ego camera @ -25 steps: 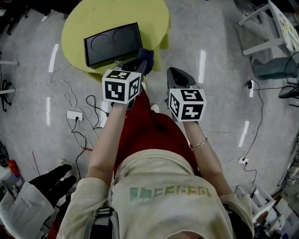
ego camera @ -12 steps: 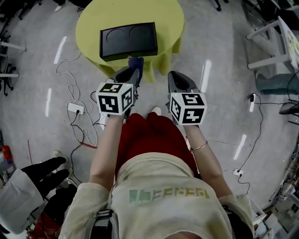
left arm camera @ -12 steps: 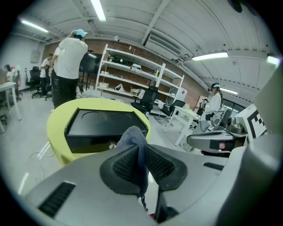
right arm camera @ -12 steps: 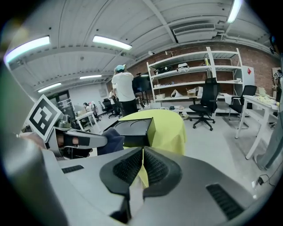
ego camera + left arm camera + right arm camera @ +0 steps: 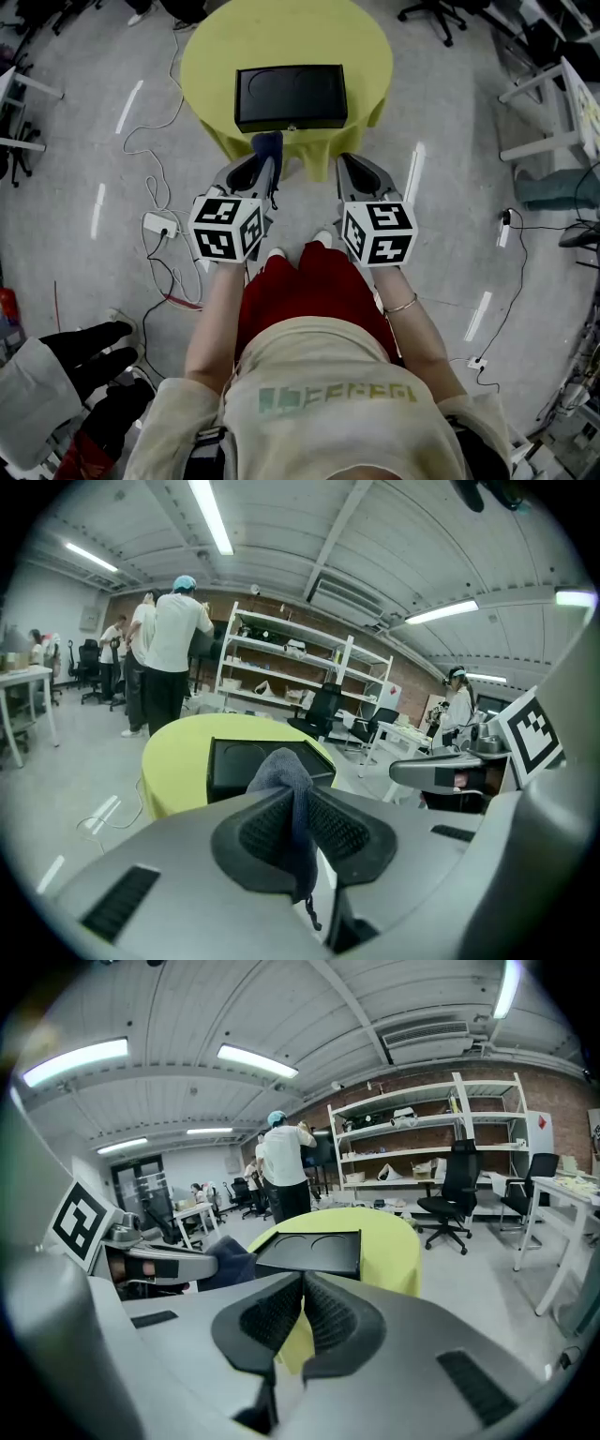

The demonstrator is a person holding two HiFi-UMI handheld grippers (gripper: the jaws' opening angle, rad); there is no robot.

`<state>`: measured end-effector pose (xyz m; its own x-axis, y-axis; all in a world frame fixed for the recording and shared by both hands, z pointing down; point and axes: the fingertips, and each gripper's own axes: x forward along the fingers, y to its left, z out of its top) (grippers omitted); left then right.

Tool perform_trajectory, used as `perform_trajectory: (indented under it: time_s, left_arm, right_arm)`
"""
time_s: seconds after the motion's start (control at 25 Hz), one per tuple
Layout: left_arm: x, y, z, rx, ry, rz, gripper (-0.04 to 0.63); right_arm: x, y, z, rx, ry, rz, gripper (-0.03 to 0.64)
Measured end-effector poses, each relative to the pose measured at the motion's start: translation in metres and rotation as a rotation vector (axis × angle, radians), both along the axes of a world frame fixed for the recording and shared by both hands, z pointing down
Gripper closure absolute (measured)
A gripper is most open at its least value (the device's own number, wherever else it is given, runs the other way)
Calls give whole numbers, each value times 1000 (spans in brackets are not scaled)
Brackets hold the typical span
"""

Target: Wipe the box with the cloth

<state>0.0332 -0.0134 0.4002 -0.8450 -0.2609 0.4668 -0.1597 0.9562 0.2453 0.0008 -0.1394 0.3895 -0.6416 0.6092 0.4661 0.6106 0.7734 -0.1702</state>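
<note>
**Cloth pinched, box waiting ahead**

The left gripper (image 5: 298,803) has its fingers clamped on the blue cloth (image 5: 280,769). A tuft pokes past the tips, likely to serve as the wiping face. The right gripper (image 5: 302,1288) is empty, fingers pressed together. The black box (image 5: 291,97) lies on the yellow counter (image 5: 211,56), farther out, apart from both grippers.

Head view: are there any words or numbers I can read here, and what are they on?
Shirt print: green letters on the person's shirt, too blurred to read.
Left marker cube: black-and-white square pattern only, no words.
Right marker cube: the same kind of pattern, no words.
Box: no label or writing shows.
So there is nothing here that can be read.
</note>
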Motion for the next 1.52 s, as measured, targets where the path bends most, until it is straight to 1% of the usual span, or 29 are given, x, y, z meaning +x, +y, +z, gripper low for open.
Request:
perform_trajectory:
  time_s: [0.32,0.56,0.84,1.12,1.32,1.52]
  left_arm:
    - [29,35,-29,-60,-98,-17,535]
    - [44,49,-44,-44,-148,-4,535]
    - [59,53,-60,-44,-197,13,535]
    - [70,49,-73,-29,-235,22,535]
    - [77,49,-81,-27,-256,29,535]
    - [91,53,-93,-30,-278,34,535]
  right_arm:
    - [26,27,-27,-38,-85,22,580]
    - [40,39,-40,-69,-99,58,580]
    - [59,43,-56,-76,-156,59,581]
    - [76,43,-65,-80,-172,53,581]
    - [83,44,-74,-83,-200,58,581]
    - [95,47,-88,-91,-236,63,581]
